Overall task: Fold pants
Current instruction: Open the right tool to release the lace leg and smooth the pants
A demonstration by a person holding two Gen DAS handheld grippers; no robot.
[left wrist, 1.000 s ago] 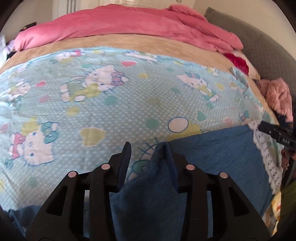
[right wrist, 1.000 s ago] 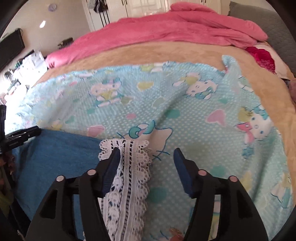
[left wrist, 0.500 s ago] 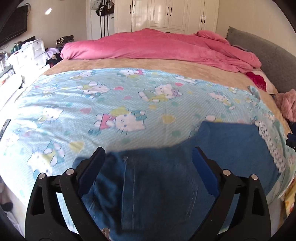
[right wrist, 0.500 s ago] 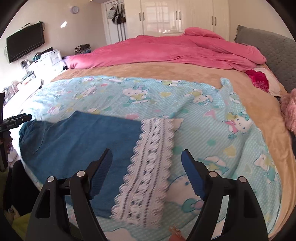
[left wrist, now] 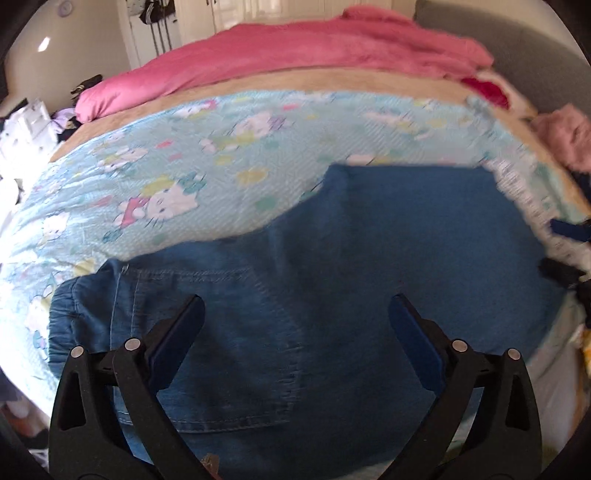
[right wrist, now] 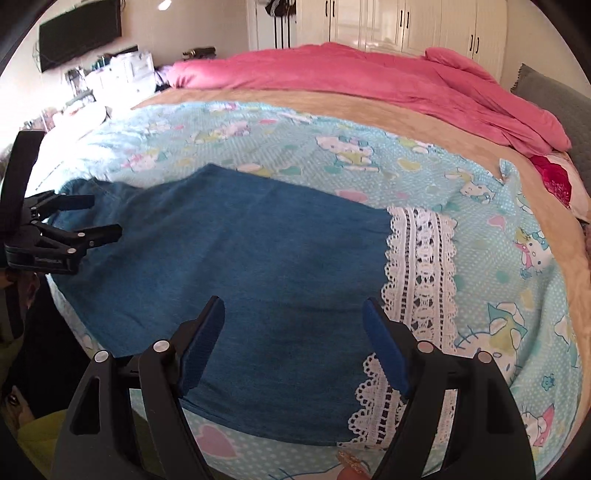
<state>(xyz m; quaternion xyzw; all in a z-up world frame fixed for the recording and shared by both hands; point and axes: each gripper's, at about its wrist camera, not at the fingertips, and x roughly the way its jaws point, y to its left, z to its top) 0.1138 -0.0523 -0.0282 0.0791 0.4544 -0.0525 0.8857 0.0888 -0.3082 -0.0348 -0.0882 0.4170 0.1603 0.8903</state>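
Observation:
Blue denim pants lie flat, folded leg on leg, near the bed's front edge on the cartoon-cat sheet. The elastic waistband is at the left and the white lace hem at the right. My left gripper hovers over the waist and pocket part; its jaws are opening wide and nothing is between the pads. My right gripper stands open above the lower leg of the pants, just left of the lace, holding nothing. Each gripper shows in the other's view: the left gripper and the right gripper.
A pink duvet is heaped along the far side on a tan blanket. A grey headboard and a pink fuzzy item lie at the right. White wardrobes, a wall TV and cluttered drawers stand beyond the bed.
The left gripper let go of the denim fold and the right gripper let go of the lace hem. Both pulled back toward the bed's edge, and the pants now lie spread flat.

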